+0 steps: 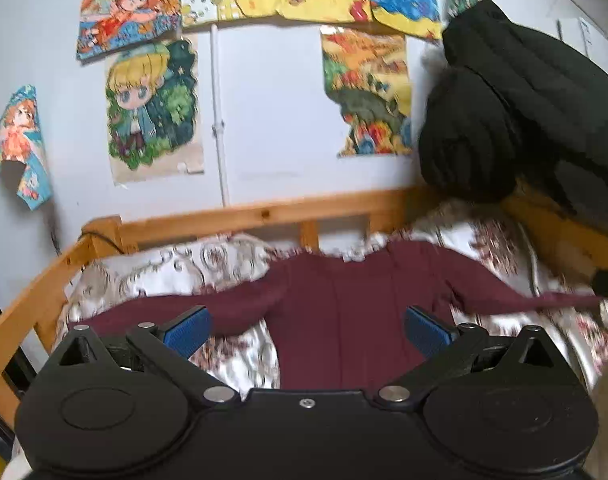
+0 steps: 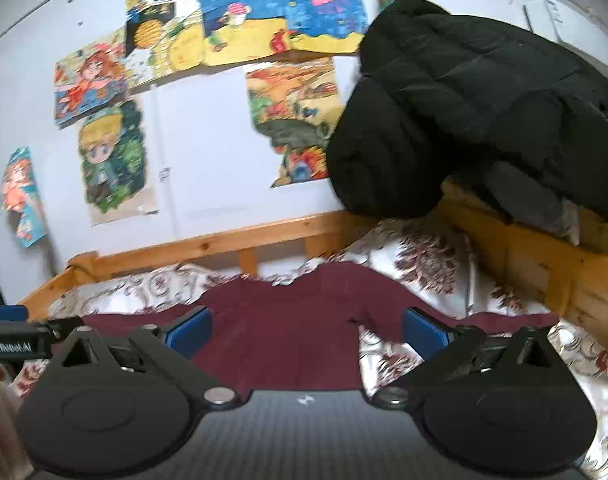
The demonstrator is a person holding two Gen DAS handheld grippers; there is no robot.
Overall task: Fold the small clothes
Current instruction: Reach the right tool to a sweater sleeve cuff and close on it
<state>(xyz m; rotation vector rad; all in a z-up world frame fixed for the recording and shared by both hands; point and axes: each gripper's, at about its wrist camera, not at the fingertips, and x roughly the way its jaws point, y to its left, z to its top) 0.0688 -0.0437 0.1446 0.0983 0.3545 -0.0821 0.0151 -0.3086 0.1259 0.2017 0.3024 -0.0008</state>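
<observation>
Maroon top (image 1: 344, 320) spread flat on bed (image 1: 232, 360), sleeves out. Left gripper (image 1: 308, 330), right gripper (image 2: 308, 332): fingers apart, empty. Step: pre-grasp. Next: likely pinch sleeve (image 1: 516, 292), fold inward.

A pale, bluish-white painted wall (image 1: 272, 128) fills the back of the room, hung with bright hand-coloured cartoon drawings on paper (image 1: 152, 108) — some curling at their corners. A thin white pipe (image 1: 220, 120) runs straight down the wall between the drawings. Below stands a honey-coloured pine bed frame with a slatted rail (image 1: 264, 216), set against the wall. The bed carries a glossy white cover printed with dark red floral scrolls (image 2: 424, 264). A bulky black quilted puffer jacket (image 2: 476, 100) is draped over the wooden frame at the right end. Light is even and soft, with no hard shadows.
</observation>
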